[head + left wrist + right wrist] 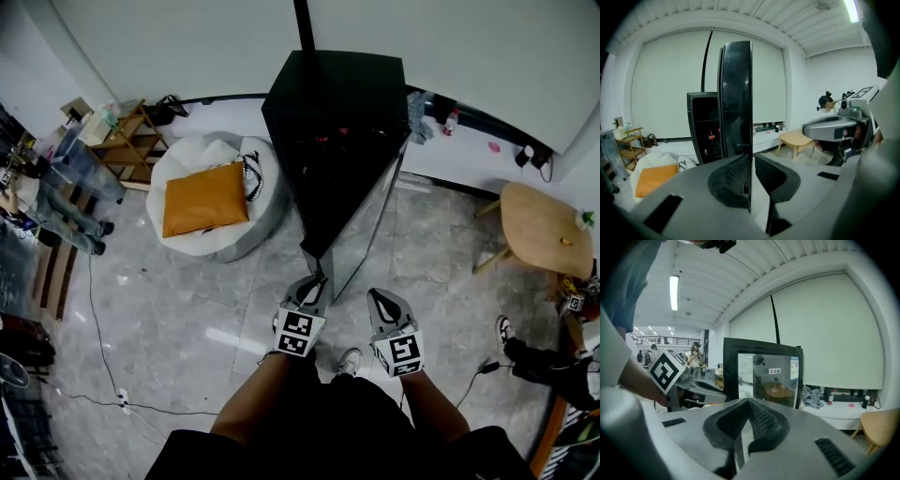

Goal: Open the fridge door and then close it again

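Observation:
The black fridge [328, 112] stands in front of me with its glass door [364, 230] swung out toward me. My left gripper [315, 285] is at the door's free edge. In the left gripper view the door edge [736, 93] runs upright between the two pads, and the left gripper [751, 161] is shut on it. Behind the door the open cabinet [705, 126] shows a bottle on a shelf. My right gripper [380, 300] hangs just right of the door, touching nothing. In the right gripper view the door glass [768, 380] faces me and the right gripper [747, 401] is shut and empty.
A white beanbag with an orange cushion [202, 202] lies left of the fridge, with a wooden shelf [127, 141] beyond it. A round wooden table [544, 225] stands at the right. People are at both edges of the room [66, 216]. A cable [103, 356] crosses the floor.

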Available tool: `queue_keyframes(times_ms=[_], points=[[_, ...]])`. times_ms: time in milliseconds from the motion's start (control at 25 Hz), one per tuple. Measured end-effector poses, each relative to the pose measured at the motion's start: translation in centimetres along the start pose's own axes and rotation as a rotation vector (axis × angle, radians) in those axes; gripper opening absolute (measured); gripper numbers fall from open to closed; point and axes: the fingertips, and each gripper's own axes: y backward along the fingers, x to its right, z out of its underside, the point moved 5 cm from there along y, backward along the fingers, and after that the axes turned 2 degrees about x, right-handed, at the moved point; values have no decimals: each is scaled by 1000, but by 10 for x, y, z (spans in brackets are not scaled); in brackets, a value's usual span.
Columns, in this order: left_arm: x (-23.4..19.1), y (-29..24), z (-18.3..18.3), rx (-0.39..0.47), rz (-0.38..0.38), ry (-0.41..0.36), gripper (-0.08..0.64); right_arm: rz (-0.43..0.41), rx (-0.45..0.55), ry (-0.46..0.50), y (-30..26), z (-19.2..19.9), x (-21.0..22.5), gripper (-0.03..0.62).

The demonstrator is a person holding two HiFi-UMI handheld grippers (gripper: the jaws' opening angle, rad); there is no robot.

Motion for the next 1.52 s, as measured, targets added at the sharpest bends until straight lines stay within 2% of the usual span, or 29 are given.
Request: queue_keyframes(times_ms=[360,520,680,920,1120,1520], points=[[24,2,1,0,40,16,58,7,5,3,7,1,3,11],[27,2,1,0,66,0,55,0,9,3,6,0,4,10],[23,12,-6,36,86,-20,35,-3,13,4,3,-3,5,10],[8,29,-8,56,61,2,21,-10,25,-3,-3,-7,1,11],[-7,39,-8,65,0,30,20,-15,35,-3,-10,-12,-1,11],[-37,56,-26,155,-95,100,20,-8,60,-8,-20,-24,2,10]])
